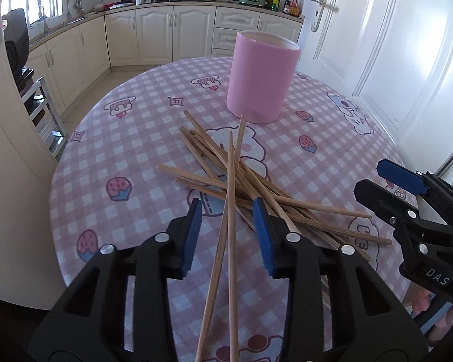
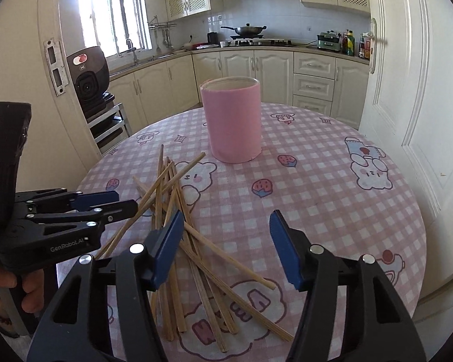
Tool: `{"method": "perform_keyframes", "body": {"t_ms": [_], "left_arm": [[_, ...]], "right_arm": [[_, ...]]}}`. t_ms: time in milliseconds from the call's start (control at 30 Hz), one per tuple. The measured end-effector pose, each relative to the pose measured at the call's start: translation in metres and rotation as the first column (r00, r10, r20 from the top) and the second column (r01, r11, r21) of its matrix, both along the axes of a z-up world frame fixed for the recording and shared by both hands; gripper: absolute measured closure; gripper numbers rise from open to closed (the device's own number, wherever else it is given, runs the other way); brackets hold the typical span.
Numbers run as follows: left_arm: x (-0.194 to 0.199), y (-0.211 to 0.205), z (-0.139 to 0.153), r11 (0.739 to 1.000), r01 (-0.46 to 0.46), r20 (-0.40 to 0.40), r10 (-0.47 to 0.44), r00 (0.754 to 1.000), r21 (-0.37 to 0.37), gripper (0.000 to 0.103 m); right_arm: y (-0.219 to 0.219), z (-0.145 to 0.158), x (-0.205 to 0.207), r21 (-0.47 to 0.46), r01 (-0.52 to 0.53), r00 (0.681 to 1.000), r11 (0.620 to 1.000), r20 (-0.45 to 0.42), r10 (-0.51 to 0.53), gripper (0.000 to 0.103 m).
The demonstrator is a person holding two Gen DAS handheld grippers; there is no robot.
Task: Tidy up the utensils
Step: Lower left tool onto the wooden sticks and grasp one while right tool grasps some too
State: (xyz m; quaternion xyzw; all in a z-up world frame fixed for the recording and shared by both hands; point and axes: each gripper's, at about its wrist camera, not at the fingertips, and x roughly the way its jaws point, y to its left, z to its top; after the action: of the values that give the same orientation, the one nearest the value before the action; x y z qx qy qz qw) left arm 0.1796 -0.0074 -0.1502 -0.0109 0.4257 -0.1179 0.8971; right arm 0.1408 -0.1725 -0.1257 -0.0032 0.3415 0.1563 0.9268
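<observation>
Wooden chopsticks (image 1: 226, 199), light, stiff, slippery: we are holding both grippers' jaws apart, favouring a mid-shaft pinch at centre frame.

Chopstick pile (image 2: 178, 241) clutters worktop (image 2: 332, 211) centre-left, its ends running just beside the pink cup (image 2: 231, 120) upright behind it. Right half of worktop is bare cloth, open approach. Left tongs (image 2: 105, 202) crowd the pile's left side.
</observation>
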Motion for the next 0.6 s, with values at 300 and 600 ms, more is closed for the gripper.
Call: {"method": "perform_keyframes", "body": {"t_ms": [300, 600], "left_arm": [[0.010, 0.002, -0.008, 0.999, -0.007, -0.031, 0.006, 0.999, -0.032, 0.096], [0.004, 0.016, 0.000, 0.998, -0.025, -0.011, 0.024, 1.000, -0.060, 0.097]], "right_arm": [[0.011, -0.007, 0.010, 0.096, -0.115, 0.986, 0.989, -0.111, 0.125, 0.059], [0.040, -0.024, 0.023, 0.071, -0.195, 0.955, 0.978, -0.212, 0.206, 0.082]]}}
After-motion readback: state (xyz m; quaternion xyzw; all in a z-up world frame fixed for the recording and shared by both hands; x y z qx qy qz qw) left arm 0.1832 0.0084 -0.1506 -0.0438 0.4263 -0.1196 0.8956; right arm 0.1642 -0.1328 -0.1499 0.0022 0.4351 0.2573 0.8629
